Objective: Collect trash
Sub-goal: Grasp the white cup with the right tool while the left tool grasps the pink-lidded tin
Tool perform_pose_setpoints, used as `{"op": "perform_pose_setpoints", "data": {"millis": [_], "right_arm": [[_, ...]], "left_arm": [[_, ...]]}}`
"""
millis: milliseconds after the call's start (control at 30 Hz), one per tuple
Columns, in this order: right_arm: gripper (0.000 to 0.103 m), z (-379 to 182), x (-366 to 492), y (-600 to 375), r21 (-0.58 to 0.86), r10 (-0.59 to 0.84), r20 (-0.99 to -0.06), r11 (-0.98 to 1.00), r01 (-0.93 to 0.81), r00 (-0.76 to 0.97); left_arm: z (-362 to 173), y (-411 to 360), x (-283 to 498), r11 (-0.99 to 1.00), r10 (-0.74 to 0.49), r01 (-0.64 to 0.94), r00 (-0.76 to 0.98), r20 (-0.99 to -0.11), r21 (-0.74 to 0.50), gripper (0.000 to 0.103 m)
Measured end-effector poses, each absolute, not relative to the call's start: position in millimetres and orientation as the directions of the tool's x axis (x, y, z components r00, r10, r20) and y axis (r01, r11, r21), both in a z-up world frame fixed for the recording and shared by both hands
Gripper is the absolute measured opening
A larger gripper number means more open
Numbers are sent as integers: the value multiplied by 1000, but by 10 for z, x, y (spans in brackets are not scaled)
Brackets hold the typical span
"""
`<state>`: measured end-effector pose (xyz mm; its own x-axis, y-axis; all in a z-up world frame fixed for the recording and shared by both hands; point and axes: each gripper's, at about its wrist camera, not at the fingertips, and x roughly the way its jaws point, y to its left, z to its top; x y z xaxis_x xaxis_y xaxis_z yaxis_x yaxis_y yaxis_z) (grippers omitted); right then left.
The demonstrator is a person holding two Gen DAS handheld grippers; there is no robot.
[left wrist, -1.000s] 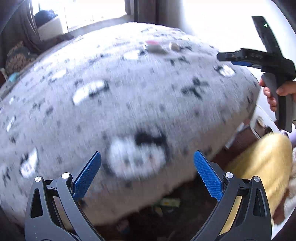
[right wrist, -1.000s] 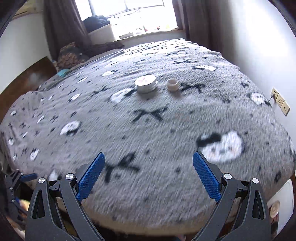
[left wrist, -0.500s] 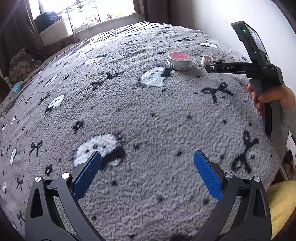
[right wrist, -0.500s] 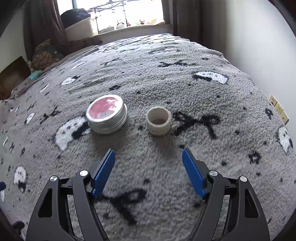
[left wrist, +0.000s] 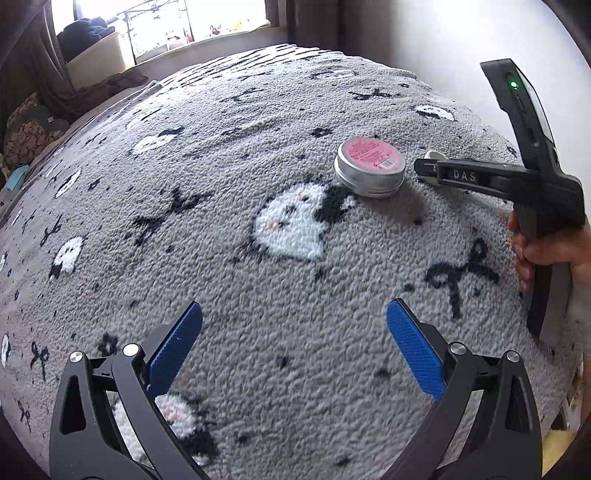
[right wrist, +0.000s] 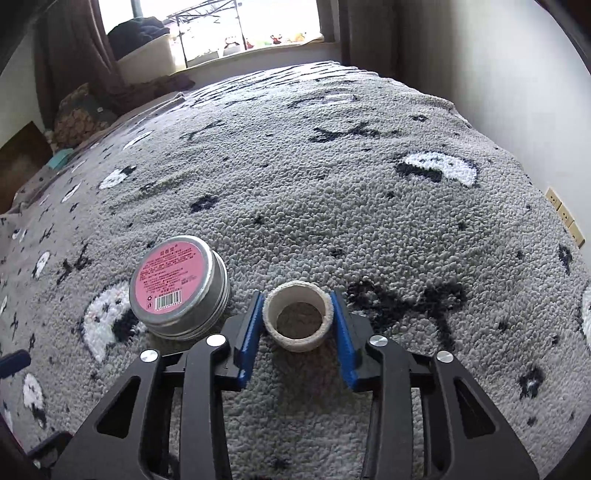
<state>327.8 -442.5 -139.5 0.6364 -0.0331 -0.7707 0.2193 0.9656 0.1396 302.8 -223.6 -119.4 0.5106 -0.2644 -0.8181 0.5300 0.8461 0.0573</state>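
The right gripper has just been closing, its blue fingers now touching both sides of the white tape ring on the grey bed blanket; a pink-lidded tin sits just beside it. The left gripper hovers, fingers wide apart and empty

Grey fleece blanket filling the frame, bright window at top centre, brown curtain upper left, white wall at right with sockets
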Motion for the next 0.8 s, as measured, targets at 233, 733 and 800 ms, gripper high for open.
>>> {"op": "perform_pose_setpoints", "data": {"millis": [233, 733, 800], "right_arm": [[34, -1160, 3083, -4637, 164, -27, -732, 963, 215, 681], [34, -968, 2869, -4942, 196, -16, -695, 958, 210, 719], [34, -942, 2847, -4940, 196, -15, -691, 958, 208, 722]], "left_arm": [[-1267, -2754, 3328, 838, -279, 543, 517, -809, 58, 95], [-1423, -3453, 3931, 863, -315, 503, 472, -824, -42, 81], [-1445, -3444, 3969, 865, -323, 497, 451, -832, -66, 70]]}}
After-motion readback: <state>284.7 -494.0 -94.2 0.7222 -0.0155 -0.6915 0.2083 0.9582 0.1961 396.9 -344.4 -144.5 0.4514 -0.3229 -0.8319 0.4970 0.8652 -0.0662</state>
